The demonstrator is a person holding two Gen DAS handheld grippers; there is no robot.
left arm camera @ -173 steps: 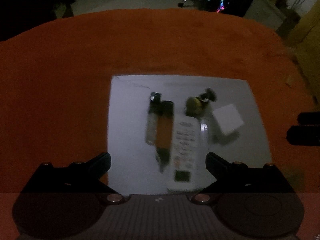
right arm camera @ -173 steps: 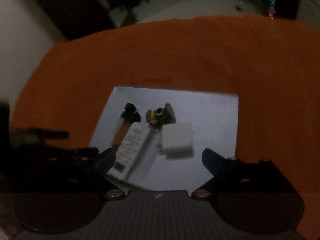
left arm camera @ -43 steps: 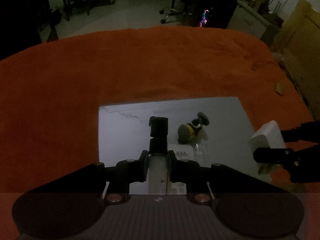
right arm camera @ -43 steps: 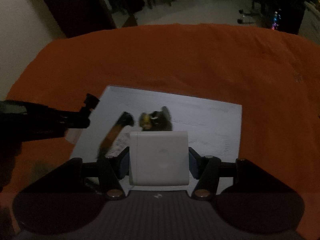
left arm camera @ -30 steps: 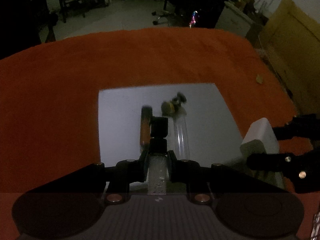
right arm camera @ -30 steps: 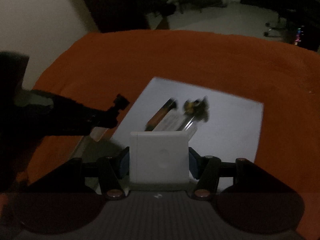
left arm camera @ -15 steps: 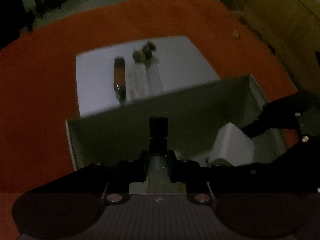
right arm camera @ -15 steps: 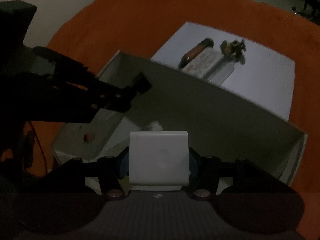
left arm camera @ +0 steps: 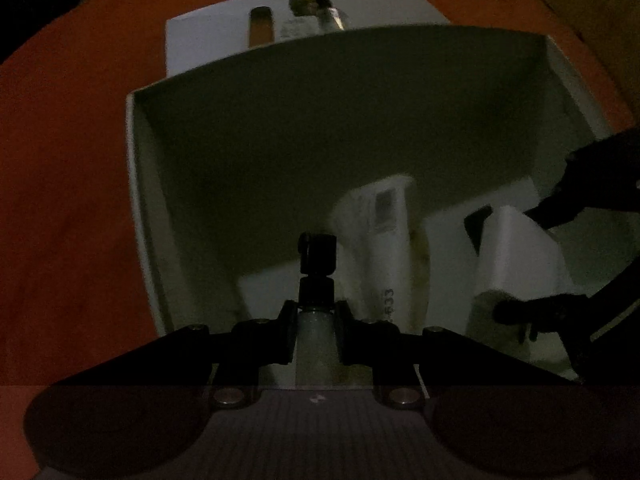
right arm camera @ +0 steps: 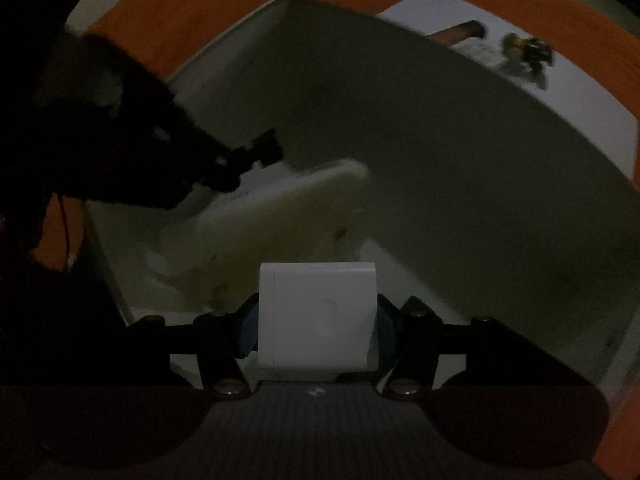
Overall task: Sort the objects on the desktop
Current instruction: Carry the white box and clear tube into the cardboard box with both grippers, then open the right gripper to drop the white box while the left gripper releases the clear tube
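A dim indoor room, most likely a home or a small office, though the now views show little of it. An orange cloth (left arm camera: pixel 72 208) covers the tabletop. On the cloth stands an open white box (left arm camera: pixel 136 184); beyond the box lies a white sheet (left arm camera: pixel 208 40) with small desk items, among them an amber tube (left arm camera: pixel 260 28) and a small dark figurine (right arm camera: pixel 524 54).

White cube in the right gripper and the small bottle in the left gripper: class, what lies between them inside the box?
A white remote-like device, lying on the box floor; clearest in the right wrist view.
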